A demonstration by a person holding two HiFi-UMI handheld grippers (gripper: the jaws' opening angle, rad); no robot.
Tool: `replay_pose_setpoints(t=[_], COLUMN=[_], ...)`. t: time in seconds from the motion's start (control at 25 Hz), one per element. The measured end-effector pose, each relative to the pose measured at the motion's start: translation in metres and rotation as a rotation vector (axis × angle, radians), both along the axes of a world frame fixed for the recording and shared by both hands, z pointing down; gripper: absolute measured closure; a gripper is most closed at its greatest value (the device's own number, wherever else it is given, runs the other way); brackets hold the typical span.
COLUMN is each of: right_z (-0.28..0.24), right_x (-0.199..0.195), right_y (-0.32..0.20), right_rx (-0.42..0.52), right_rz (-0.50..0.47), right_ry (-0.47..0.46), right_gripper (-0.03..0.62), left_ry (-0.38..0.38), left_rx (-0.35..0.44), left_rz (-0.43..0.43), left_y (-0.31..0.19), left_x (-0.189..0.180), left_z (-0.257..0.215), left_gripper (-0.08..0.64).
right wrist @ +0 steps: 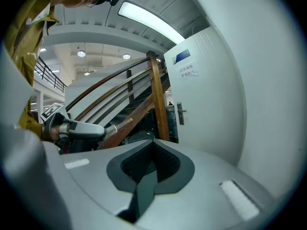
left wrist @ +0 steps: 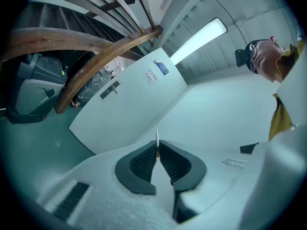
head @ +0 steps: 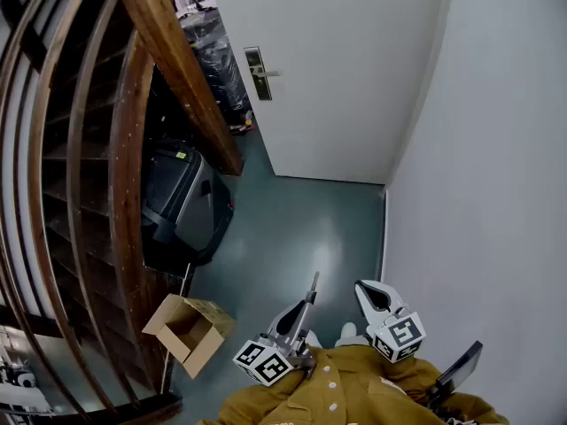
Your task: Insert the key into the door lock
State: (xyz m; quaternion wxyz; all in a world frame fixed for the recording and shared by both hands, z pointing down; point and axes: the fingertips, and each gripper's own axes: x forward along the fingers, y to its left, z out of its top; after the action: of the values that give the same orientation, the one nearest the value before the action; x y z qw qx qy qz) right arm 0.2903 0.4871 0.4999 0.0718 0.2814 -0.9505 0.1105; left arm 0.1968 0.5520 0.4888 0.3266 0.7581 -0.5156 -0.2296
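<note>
A white door stands closed at the end of a narrow passage, with a metal lock plate and lever handle on its left side. My left gripper is held close to my body, well short of the door, and is shut on a thin silver key that sticks out forward. In the left gripper view the key blade is pinched edge-on between the dark pads, and the handle is far off. My right gripper is beside it, shut and empty. The right gripper view shows the handle and the left gripper.
A brown wooden staircase with curved rails fills the left side. Under it stand a dark grey machine and black-wrapped goods. An open cardboard box lies on the green floor. A white wall bounds the right.
</note>
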Motion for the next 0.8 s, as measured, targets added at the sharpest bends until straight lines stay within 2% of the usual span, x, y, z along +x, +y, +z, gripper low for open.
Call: replay_pose_setpoints(t=[0.24, 0.48, 0.64, 0.68, 0.72, 0.8], right_z=[0.000, -0.009, -0.006, -0.003, 0.000, 0.006], right_x=[0.003, -0.002, -0.012, -0.017, -0.023, -0.035], right_y=[0.003, 0.002, 0.001, 0.002, 0.002, 0.004], right_rx=[0.012, -0.023, -0.034, -0.039, -0.043, -0.037], right_rz=[-0.011, -0.032, -0.029, -0.038, -0.047, -0.043], right_ry=[0.013, -0.070, -0.071, -0.065, -0.057, -0.046], right_gripper=[0.588, 0.586, 0.584, 0.562, 0.495, 0.476], left_ry=[0.012, 0.007, 0.012, 0.016, 0.020, 0.026], left_rx=[0.004, 0.004, -0.007, -0.012, -0.016, -0.021], left_rz=[0.000, -0.006, -0.025, -0.033, -0.041, -0.055], left_y=[-0.001, 0.003, 0.008, 0.010, 0.012, 0.018], left_x=[0.005, 0.004, -0.008, -0.013, -0.020, -0.034], left_z=[0.000, -0.001, 0.000, 0.002, 0.004, 0.010], left_gripper=[0.535, 0.535, 0.535, 0.535, 0.535, 0.535])
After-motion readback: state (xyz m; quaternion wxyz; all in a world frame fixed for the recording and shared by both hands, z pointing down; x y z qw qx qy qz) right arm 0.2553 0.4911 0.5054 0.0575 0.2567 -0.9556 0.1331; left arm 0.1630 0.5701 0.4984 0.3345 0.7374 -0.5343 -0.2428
